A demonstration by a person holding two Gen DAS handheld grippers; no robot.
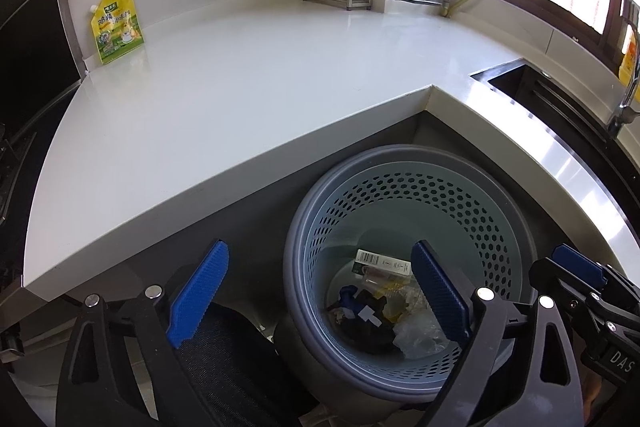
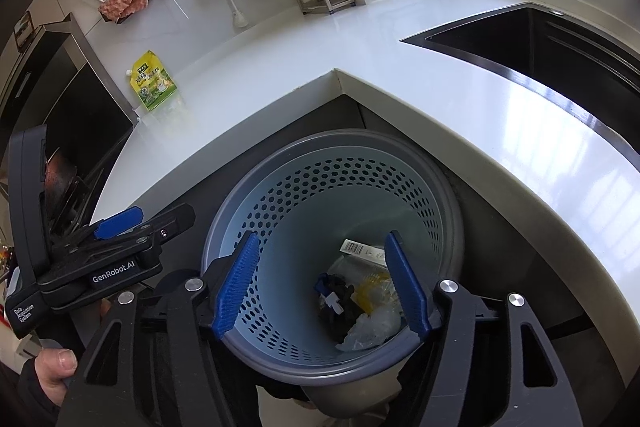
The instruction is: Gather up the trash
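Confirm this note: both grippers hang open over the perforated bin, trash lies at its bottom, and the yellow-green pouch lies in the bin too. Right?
Not quite. The yellow-green pouch is not in the bin; the right wrist view shows it standing on the white counter by the wall. The rest holds: left gripper and right gripper open, trash at the bottom.

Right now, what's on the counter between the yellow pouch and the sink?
Nothing: the white countertop is bare between the yellow spouted pouch and the black sink. The right wrist view shows it best.
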